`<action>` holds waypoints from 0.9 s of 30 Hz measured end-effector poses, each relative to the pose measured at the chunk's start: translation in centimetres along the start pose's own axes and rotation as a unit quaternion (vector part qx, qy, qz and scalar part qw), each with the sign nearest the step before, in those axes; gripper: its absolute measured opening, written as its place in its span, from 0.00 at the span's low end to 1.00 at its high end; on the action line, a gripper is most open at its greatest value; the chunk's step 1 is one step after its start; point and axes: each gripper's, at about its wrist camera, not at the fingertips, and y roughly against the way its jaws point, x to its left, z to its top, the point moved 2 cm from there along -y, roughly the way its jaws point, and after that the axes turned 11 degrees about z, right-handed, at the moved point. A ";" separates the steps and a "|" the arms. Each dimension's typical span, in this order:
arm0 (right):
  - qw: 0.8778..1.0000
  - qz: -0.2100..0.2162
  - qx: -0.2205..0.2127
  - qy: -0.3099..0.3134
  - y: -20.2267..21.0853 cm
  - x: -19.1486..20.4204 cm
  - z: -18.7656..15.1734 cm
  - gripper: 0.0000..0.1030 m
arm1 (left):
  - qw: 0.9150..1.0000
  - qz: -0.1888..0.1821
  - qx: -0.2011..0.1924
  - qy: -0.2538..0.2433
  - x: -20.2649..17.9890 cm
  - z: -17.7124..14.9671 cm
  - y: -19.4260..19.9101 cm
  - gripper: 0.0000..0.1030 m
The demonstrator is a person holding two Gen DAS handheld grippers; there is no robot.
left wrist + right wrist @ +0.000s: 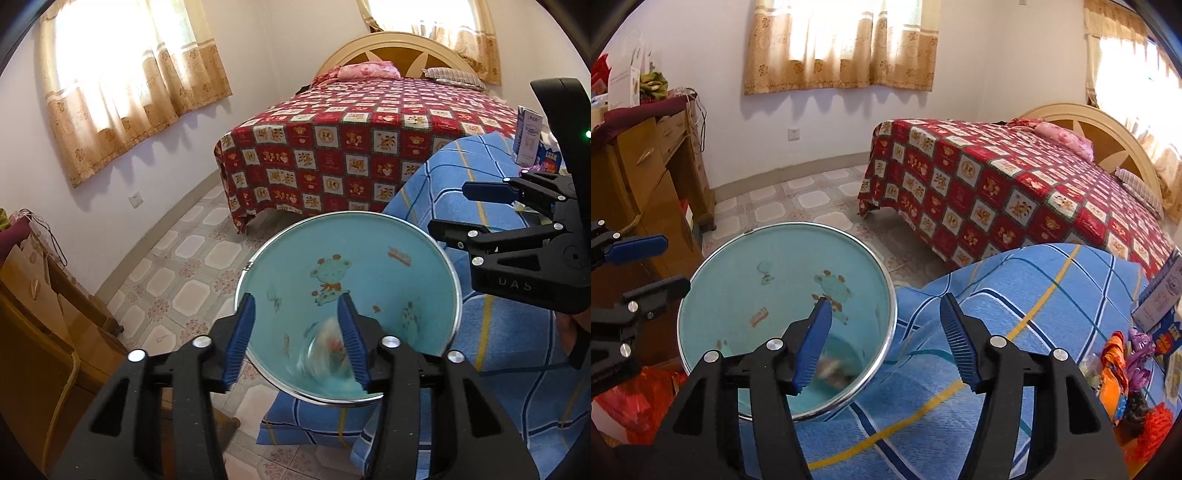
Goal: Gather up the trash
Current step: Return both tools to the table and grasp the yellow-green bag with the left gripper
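A teal bin (369,273) with a metal rim and a bear print inside stands on the floor beside the blue plaid-covered table (517,350); it also shows in the right wrist view (768,280). A blurred piece of trash (332,350) lies low inside it, also seen from the right wrist (831,369). My left gripper (299,339) is open and empty over the bin's mouth. My right gripper (882,343) is open and empty over the bin's right rim and the table edge. Several wrappers (1119,369) and a carton (1160,299) lie on the table at right.
A bed with a red checked cover (351,147) stands behind the bin. A wooden dresser (646,177) stands at the left wall. A red bag (624,410) lies on the floor left of the bin. Tiled floor (177,273) stretches between dresser and bed.
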 end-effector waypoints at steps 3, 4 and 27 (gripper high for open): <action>1.000 -0.011 -0.007 -0.003 1.0 -0.4 -0.3 0.66 | 1.000 0.003 -0.008 0.002 -0.1 0.0 0.3 0.64; 1.000 -0.014 -0.009 -0.003 1.5 -0.6 -0.5 0.66 | 1.000 0.002 -0.009 0.002 -0.3 0.0 0.4 0.66; 0.946 -0.245 -0.041 -0.210 23.6 -16.2 -18.7 0.73 | 0.988 -0.141 -0.035 -0.049 -18.7 4.3 4.7 0.77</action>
